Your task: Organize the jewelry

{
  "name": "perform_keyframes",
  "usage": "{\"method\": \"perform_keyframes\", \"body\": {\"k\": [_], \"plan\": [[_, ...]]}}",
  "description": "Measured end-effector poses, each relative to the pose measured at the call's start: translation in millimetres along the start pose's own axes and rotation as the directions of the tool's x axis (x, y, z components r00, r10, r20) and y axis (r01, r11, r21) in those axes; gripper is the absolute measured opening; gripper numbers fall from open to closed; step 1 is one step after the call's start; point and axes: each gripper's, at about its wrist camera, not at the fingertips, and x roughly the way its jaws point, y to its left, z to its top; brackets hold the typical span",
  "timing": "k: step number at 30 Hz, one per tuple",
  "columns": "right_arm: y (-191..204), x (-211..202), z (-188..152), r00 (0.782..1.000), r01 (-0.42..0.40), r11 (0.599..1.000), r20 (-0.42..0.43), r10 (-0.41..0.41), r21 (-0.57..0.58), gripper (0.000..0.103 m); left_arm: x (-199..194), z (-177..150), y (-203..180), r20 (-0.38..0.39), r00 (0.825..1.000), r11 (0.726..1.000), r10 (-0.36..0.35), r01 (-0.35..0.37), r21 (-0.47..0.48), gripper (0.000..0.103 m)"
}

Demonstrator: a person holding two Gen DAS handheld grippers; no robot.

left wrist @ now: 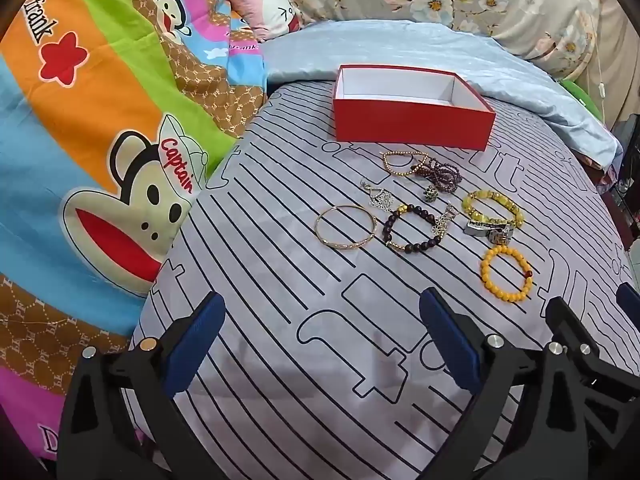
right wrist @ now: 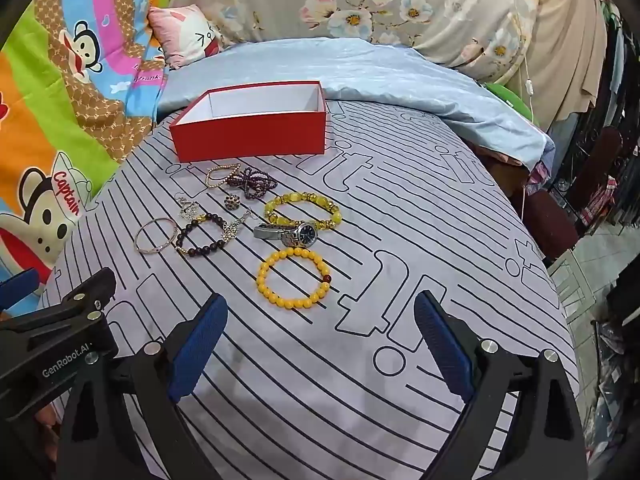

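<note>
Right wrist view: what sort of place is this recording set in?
Most likely a bedroom, with the work done on a bed: a striped grey bedsheet, a folded blue quilt, a pink cartoon pillow, and clothes hanging at right.

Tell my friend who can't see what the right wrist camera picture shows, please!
An empty red box sits on a striped grey bedsheet, with jewelry spread in front of it: a yellow bead bracelet, a silver watch, a dark bead bracelet and a thin bangle. The open right gripper hovers nearby, holding nothing.
</note>
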Motion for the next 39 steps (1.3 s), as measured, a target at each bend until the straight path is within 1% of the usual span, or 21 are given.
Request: {"method": "perform_keyframes", "body": {"k": [6, 8, 11, 19, 27, 39], "plan": [[-1.9, 0.7, 1.8, 1.000, -0.003, 1.000, 0.000, 0.003, 0.008, 0.093, -4.8, -1.0, 2.1, 0.025, 1.000, 1.000, -0.001, 0.001, -0.006, 0.095], [1.3, -0.8, 0.3, 1.000, -0.003, 1.000, -0.001, 0.003, 0.005, 0.093, -2.4, 3.2, 1.7, 0.016, 1.000, 1.000, 0.002, -0.002, -0.007, 0.095], [6.2, -0.3, 1.0, 1.000, 0.002, 1.000, 0.000, -0.002, 0.006, 0.093, -6.8, 1.5, 0.4, 0.039, 0.999, 1.000, 0.011, -0.010, -0.004, 0.095], [-0.4, -1.3, 1.9, 1.000, -0.010, 1.000, 0.001, 0.010, 0.014, 0.092, -7.0, 2.9, 1.8, 0.032, 0.999, 1.000, -0.006, 0.006, -0.012, 0.095], [0.4, -1.6, 2.4, 1.000, -0.016, 1.000, 0.004, 0.016, 0.012, 0.093, -2.9, 1.2, 1.0, 0.020, 1.000, 1.000, 0.000, 0.000, -0.010, 0.095], [0.7, -1.0, 2.3, 1.000, -0.018, 1.000, 0.001, 0.018, 0.015, 0.093, -3.0, 1.2, -1.0, 0.040, 0.999, 1.000, 0.017, -0.017, -0.001, 0.095]]}}
